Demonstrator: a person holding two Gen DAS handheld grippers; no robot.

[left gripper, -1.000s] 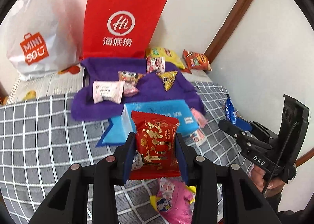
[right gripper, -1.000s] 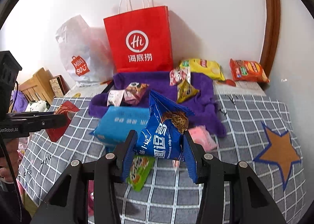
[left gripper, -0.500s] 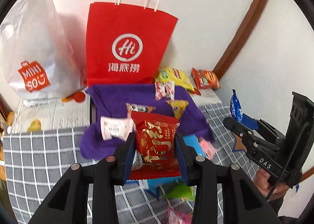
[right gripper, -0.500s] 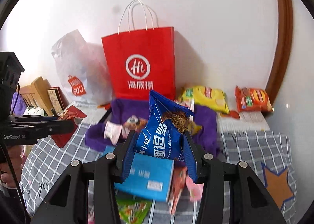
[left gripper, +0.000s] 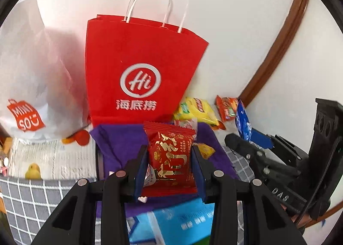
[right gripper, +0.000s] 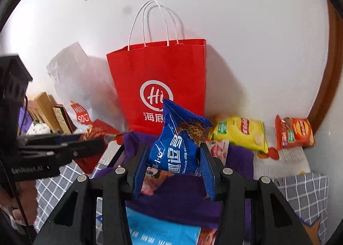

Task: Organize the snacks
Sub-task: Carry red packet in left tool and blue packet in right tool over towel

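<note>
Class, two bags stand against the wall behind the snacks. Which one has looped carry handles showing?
The red paper bag, with white cord handles rising from its top and a white "Hi" logo. The white plastic Miniso bag to its left in the left wrist view shows no handles.

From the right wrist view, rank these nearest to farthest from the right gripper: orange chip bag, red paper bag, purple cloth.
1. purple cloth, directly beneath the right gripper.
2. red paper bag, straight ahead at the wall.
3. orange chip bag, far right corner.
</note>
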